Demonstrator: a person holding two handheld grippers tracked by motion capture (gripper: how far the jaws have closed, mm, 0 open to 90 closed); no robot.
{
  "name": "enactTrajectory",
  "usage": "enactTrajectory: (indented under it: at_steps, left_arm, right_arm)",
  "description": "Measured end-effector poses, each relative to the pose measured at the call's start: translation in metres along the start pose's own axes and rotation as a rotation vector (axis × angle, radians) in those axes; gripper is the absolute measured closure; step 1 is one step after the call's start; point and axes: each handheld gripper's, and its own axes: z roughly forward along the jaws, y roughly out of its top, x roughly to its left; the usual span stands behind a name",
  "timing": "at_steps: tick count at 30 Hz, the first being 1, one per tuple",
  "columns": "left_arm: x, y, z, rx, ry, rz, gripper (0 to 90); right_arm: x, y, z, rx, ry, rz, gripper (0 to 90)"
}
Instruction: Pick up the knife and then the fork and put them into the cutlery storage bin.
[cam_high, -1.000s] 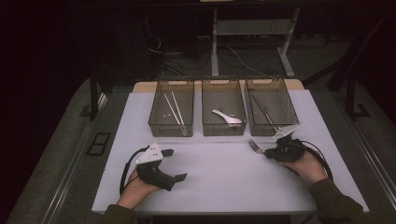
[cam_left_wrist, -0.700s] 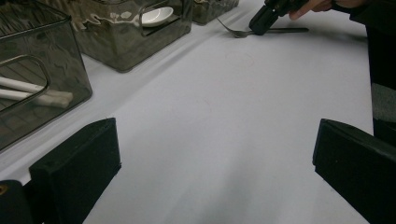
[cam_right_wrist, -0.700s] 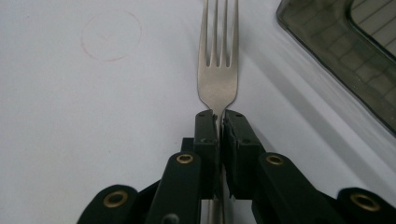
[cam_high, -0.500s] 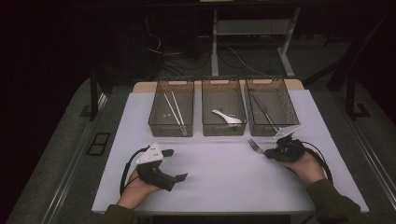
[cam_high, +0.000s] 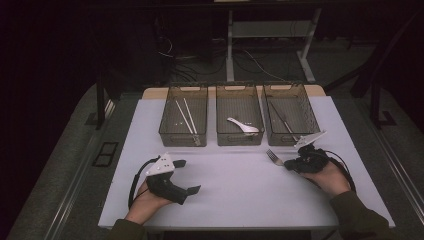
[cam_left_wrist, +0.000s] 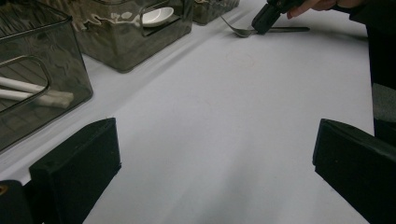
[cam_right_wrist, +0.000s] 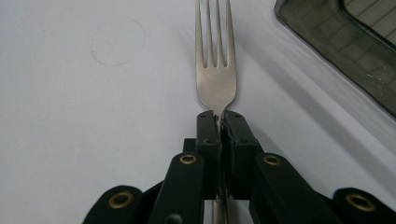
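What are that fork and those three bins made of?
Fork: looks like metal, likely steel, with a dull silvery sheen and soft reflections. Bins: probably smoky see-through plastic, since the contents show through the glossy walls. The spoon in the middle bin looks white, perhaps ceramic or plastic.

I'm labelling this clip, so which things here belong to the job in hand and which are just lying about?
In the job:
- fork, on the table
- right gripper, shut on its neck
- right-hand bin, nearest it, probably

Lying about:
- left gripper, open, idle
- white spoon in the middle bin
- chopsticks in the left-hand bin
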Motion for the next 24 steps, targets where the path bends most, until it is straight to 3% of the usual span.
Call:
enactTrajectory:
  at_steps: [24]
  left_arm:
    - [0.0,0.0,0.0,-0.001,0.001,-0.002,0.0]
  right_arm:
    - [-0.004,0.003,-0.021,-0.082,0.021,0.022,85.4]
